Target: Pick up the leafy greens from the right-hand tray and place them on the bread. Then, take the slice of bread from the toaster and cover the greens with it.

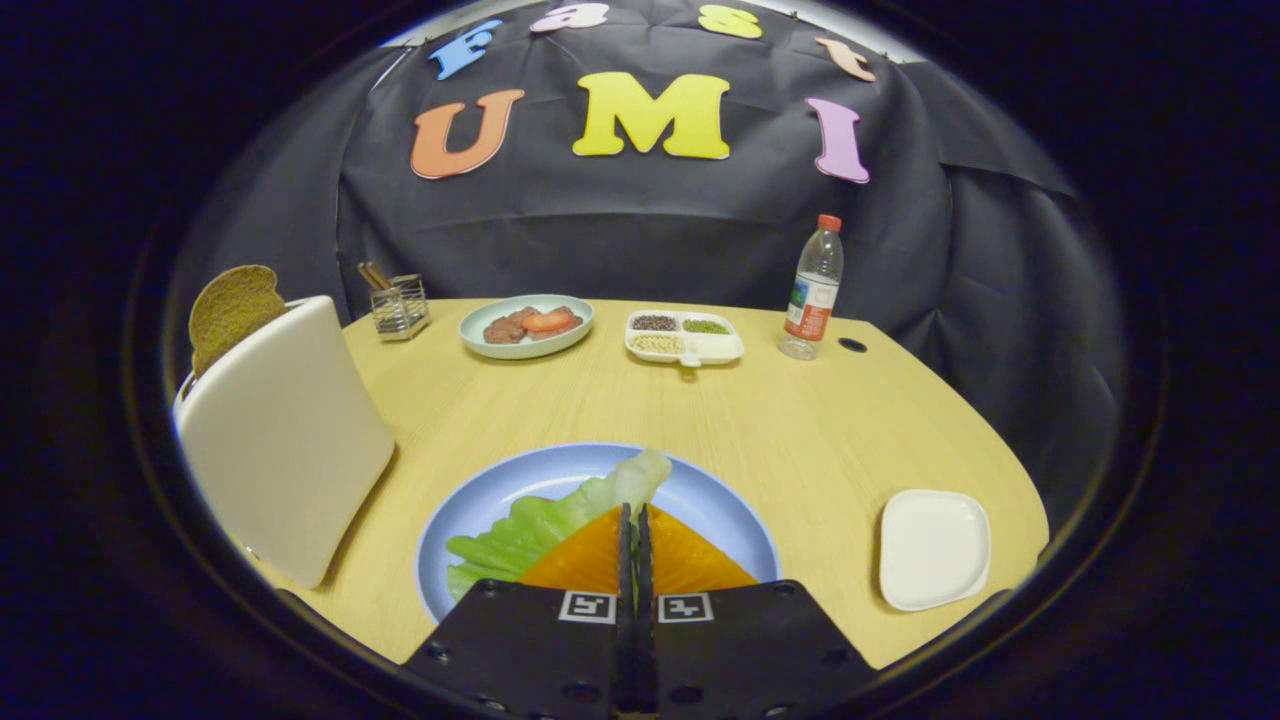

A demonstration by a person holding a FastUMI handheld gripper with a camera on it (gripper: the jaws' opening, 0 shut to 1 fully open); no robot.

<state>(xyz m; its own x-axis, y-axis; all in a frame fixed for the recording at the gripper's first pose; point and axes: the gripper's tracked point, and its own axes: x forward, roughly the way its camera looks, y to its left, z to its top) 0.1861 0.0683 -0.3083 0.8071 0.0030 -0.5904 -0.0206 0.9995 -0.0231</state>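
Wooden table [800,430] is carrying one blue plate [720,510], one leafy greens [540,525] piece, one toaster [285,440]; gripper [635,525] fingers are sitting together, gripping nothing.

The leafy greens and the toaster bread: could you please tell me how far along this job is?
Done: the leafy greens lie on the orange bread in the blue plate, and the white tray is bare. In hand: nothing; the tool hovers over the bread, fingers closed together. Left: the brown slice stands in the toaster, not yet covering the greens.

Gripper [635,530] body — black plates (screwed), square tags.
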